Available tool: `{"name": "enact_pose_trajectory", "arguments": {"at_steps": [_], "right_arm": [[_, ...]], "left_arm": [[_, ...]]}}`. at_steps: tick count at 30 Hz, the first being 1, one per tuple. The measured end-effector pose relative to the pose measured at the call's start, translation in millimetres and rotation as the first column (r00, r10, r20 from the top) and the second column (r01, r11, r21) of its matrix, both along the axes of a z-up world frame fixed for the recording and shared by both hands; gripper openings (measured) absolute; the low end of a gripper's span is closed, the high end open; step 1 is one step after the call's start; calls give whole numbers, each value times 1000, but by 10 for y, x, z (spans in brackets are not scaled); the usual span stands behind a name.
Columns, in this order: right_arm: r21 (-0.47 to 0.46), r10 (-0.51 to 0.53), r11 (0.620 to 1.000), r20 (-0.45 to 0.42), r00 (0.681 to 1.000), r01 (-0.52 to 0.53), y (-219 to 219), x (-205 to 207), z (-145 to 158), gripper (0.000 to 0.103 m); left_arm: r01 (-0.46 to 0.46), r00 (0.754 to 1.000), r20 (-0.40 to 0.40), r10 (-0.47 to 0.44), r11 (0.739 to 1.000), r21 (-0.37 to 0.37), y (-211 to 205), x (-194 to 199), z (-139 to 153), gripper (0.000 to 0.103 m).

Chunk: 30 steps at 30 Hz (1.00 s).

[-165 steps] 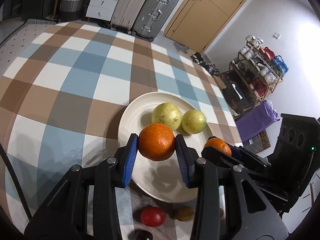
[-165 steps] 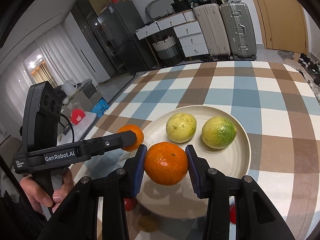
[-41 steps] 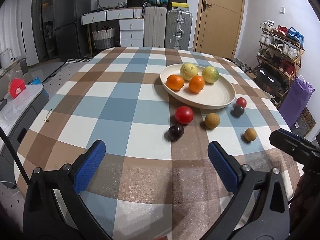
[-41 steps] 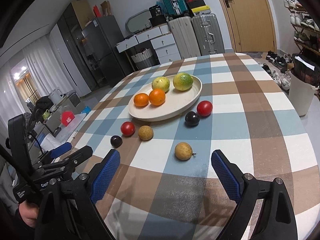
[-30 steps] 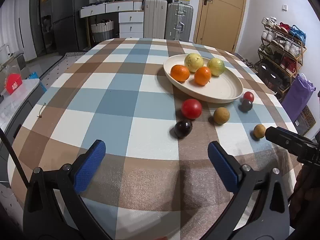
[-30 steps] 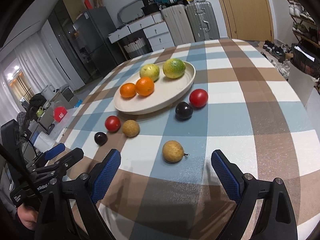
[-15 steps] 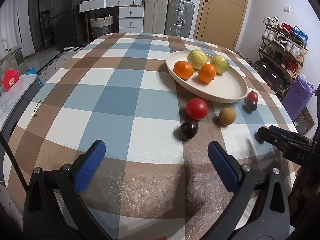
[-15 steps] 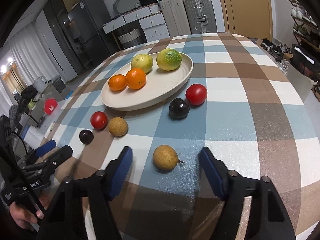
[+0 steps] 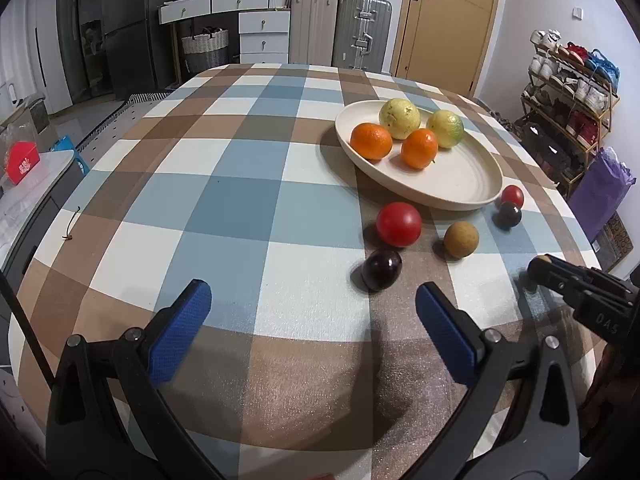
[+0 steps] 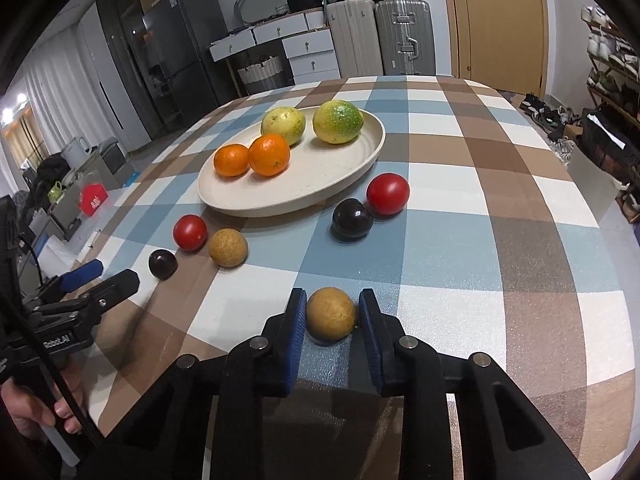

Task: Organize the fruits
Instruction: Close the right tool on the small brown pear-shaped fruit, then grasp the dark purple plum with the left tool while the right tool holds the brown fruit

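A cream plate [image 9: 460, 176] [image 10: 320, 184] on the checked table holds two oranges [image 9: 371, 141] [image 10: 269, 155] and two yellow-green fruits [image 9: 445, 128] [image 10: 338, 121]. My right gripper [image 10: 331, 322] is shut on a tan round fruit [image 10: 331, 319] that rests on the table near the front edge. My left gripper [image 9: 312, 312] is open and empty, just short of a dark plum [image 9: 382, 269] [image 10: 163, 264]. A red tomato [image 9: 399, 224] [image 10: 190, 232] and another tan fruit [image 9: 461, 239] [image 10: 228, 247] lie beside it.
A second plum [image 10: 352, 219] [image 9: 509, 215] and a second red tomato [image 10: 387, 193] [image 9: 512, 196] lie right of the plate. Suitcases [image 9: 362, 32], drawers and a fridge stand behind the table. A shoe rack [image 9: 568, 92] is at the right.
My right gripper moved forward and down and closed its jaws on the tan fruit. My left gripper crept closer to the dark plum and stayed open. Earlier, both grippers set oranges on the plate.
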State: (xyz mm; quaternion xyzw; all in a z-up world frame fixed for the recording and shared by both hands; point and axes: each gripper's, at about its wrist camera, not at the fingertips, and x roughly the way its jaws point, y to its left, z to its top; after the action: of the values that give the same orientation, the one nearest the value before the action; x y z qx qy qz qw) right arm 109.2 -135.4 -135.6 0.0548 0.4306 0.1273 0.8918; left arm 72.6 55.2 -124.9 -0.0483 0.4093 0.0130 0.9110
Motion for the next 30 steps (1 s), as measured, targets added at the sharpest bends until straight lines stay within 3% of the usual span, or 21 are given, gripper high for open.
{"name": "enact_pose_trajectory", "arguments": {"at_steps": [20, 23, 26, 28, 30], "right_arm": [[45, 26, 999, 51, 998, -28, -53, -30, 81, 27], [56, 19, 998, 51, 999, -22, -88, -40, 86, 27], [59, 20, 998, 56, 998, -23, -101, -61, 98, 27], [61, 25, 998, 57, 998, -29, -90, -68, 104, 27], [56, 31, 998, 64, 997, -35, -71, -82, 120, 27]], "left_arm": [[31, 999, -10, -31, 999, 32, -123, 283, -54, 101], [52, 999, 0, -52, 998, 30, -146, 293, -44, 92], [89, 996, -17, -89, 996, -3, -154, 312, -59, 73], [112, 993, -30, -114, 993, -47, -141, 328, -80, 53], [129, 990, -44, -134, 987, -92, -122, 349, -106, 44]]}}
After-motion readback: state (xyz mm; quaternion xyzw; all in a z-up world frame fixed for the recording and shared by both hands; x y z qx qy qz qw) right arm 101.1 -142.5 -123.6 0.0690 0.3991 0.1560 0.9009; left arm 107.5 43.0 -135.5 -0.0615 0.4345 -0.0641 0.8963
